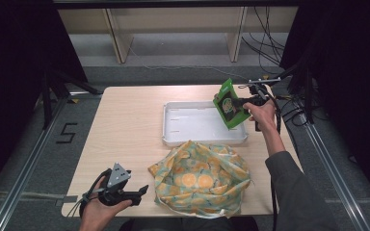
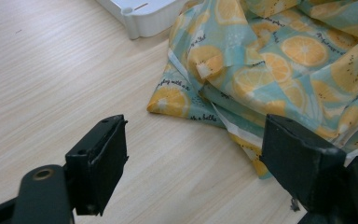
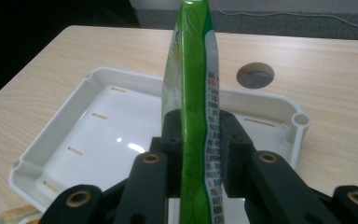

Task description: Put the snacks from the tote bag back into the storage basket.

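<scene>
Left gripper (image 1: 142, 190), bottom left of the high view, stands open over the desk (image 1: 125, 125). Right gripper (image 1: 243, 102), upper right, clamps a green packet (image 1: 230, 105) above the white tray (image 1: 173, 137).

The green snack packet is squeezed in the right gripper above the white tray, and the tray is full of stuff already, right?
Not quite. The green snack packet is indeed pinched in the right gripper above the white tray, but the tray is empty. The right gripper view shows its bare white floor.
</scene>
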Demonstrator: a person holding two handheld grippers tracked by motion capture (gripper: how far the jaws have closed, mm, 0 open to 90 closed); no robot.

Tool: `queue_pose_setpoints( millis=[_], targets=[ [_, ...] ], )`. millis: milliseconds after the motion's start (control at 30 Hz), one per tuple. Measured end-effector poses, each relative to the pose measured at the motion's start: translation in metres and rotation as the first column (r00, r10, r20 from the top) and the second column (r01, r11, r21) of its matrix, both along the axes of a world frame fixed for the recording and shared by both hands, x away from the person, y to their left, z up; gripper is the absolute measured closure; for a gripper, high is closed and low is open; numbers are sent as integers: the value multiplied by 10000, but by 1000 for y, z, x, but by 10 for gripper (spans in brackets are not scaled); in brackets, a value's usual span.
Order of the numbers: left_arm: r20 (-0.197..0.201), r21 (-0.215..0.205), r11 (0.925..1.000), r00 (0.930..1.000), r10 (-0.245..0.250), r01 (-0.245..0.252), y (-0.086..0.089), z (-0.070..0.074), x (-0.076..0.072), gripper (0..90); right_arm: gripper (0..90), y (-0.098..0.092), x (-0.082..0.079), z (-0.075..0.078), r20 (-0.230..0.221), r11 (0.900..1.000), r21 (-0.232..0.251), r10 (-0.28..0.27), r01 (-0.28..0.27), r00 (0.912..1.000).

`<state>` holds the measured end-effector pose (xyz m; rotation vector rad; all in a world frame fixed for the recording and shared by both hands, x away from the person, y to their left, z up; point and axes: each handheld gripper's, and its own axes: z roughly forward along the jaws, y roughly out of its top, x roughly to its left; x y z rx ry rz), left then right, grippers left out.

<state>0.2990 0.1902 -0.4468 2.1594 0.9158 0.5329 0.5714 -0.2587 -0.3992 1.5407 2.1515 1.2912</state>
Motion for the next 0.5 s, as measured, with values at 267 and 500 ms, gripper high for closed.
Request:
queue_pose_setpoints(
  millis=[267,500],
  targets=[
    [-64,-449,9985,9995,312,-315,-3,-2,-2,214,756,3,10,-6,-83,9996,-202,-182,180,9998],
    [68,-91,10000,10000,32,-31,0,-1,0,211,755,5,16,-13,-74,9987,-340,-376,373,9993]
  ],
)
